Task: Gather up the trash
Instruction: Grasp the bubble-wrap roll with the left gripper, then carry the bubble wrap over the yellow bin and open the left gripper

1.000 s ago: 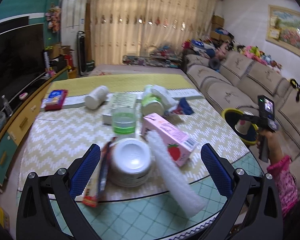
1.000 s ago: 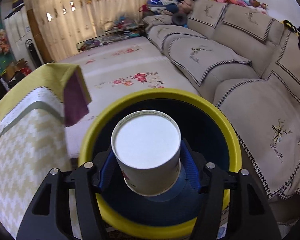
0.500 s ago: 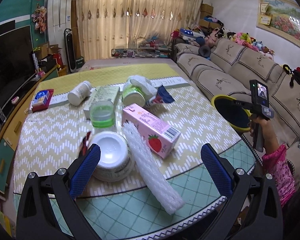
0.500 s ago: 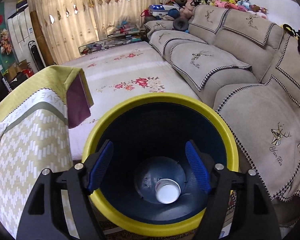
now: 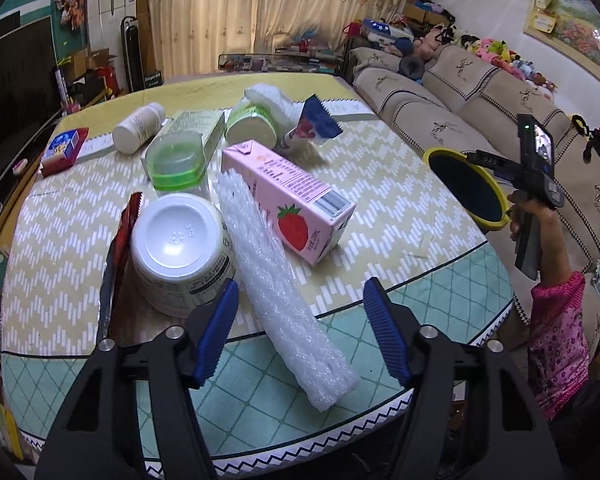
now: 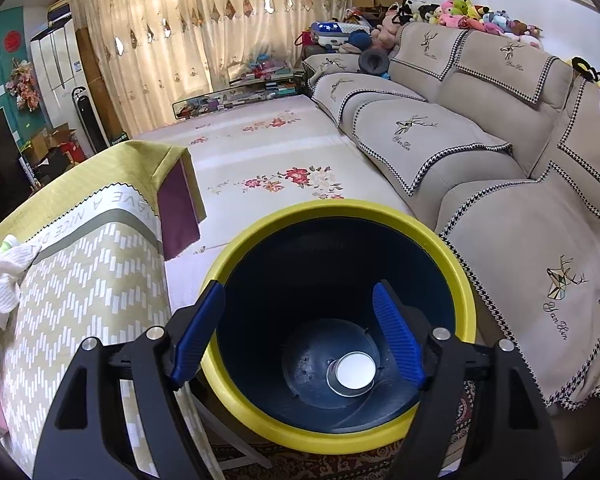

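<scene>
Beside the sofa [image 6: 440, 144], the surface [image 5: 380, 216] with its zigzag cloth carries the trash, and only the left wrist view shows that spread: a foam roll [image 5: 276, 280], a pink carton [image 5: 288, 200], an upturned white tub [image 5: 180, 248] and a green-lidded jar [image 5: 176, 164]. That view also shows the person's sleeve [image 5: 556, 340] and the right gripper [image 5: 484, 160] from outside, held over the bin [image 5: 466, 188] past the surface's sofa-side edge. The right wrist view alone looks down into the bin [image 6: 340, 216]: a white cup [image 6: 354, 370] stands on its bottom, well below the fingers.

A second ago that cup sat between the right fingers above the bin; now the right gripper [image 6: 300, 328] stands fairly wide and empty. The left gripper [image 5: 300, 328] has come lower and nearer the roll, and its fingers, wide then, are closing with the roll's near part between them; the pads do not press it yet.

The roll lies flat, its long axis running from near the jar toward the surface's near edge, the near end on the teal border. The carton lies on its side just beside the roll, its long axis slanted across the surface.
</scene>
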